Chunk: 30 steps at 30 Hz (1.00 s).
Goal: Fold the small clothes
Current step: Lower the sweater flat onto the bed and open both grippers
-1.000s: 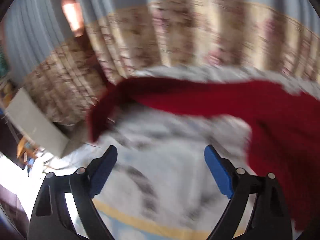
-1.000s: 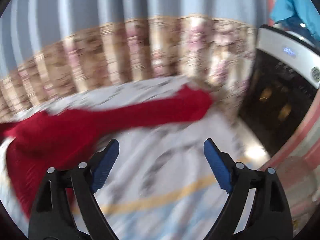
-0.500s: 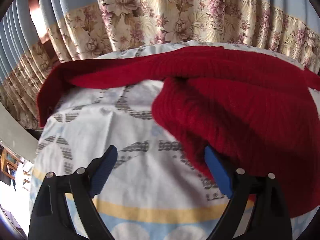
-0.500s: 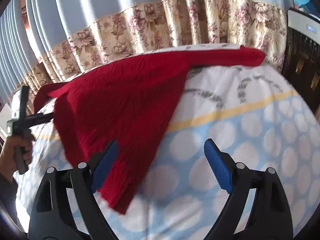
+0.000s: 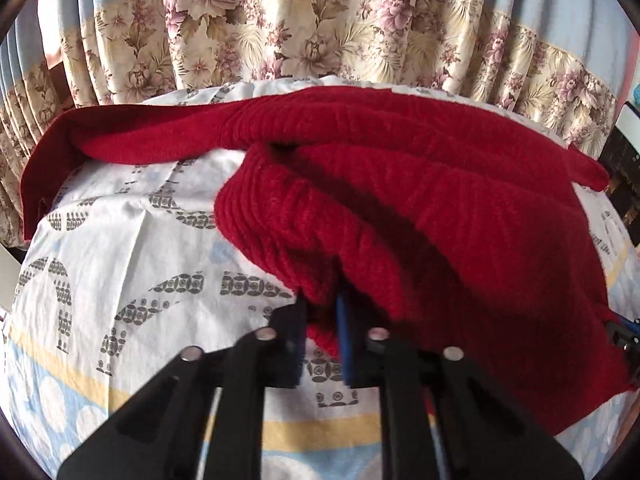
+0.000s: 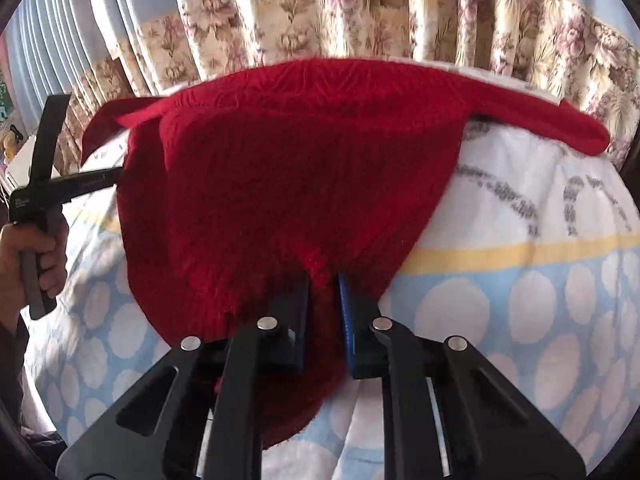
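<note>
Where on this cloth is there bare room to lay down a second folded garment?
Two bare patches on the cloth: one left of the red sweater, below its outstretched sleeve; one right of it in the right wrist view, under the other sleeve. The middle is crowded: the sweater lies there, the left gripper and right gripper pinching its near edge.

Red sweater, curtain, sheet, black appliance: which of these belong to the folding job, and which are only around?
Job: red sweater, left gripper and right gripper, both clamping its hem.
Only around: floral curtain, patterned sheet underneath, black appliance.
</note>
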Motion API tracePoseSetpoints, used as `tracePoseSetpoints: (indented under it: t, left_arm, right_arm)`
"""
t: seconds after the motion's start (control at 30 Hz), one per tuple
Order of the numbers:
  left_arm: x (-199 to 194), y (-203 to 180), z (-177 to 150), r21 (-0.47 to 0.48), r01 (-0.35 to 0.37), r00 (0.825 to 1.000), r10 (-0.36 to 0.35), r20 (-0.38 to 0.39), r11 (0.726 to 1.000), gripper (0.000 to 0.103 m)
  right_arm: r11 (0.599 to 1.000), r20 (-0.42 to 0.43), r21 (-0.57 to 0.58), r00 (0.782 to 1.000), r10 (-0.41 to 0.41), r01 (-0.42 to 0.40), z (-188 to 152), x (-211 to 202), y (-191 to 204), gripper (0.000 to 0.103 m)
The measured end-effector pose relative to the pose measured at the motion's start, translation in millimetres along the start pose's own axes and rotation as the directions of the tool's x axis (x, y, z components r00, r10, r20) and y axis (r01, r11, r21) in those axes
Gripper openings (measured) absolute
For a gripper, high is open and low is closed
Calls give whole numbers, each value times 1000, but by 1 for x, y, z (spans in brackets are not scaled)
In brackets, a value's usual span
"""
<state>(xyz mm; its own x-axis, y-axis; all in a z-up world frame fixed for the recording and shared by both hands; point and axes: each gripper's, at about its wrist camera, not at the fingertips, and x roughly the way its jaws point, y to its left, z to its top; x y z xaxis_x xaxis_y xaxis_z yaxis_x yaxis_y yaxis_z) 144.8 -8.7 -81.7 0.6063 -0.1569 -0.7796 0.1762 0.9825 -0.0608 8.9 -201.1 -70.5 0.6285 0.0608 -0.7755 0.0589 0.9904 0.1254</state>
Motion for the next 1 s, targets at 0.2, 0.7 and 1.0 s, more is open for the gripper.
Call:
tracePoseSetpoints:
  t: [0.2,0.7,1.0]
  left_arm:
    - [-23,8,-4,-15,-28,1000,28,12,999,7]
    - [-77,12,-31,-63,-49,998,51,33,997,7]
    - [-161,4,-64,-107,-6,995,17,98,994,7]
  right_arm:
    - [1000,38,-3,999,-8,8,8,-12,-11,12]
    - [998,85,-32,995,-49,52,11,-35,-11,12]
    - [998,154,-25,987,-51,56,4,-95,-29,12]
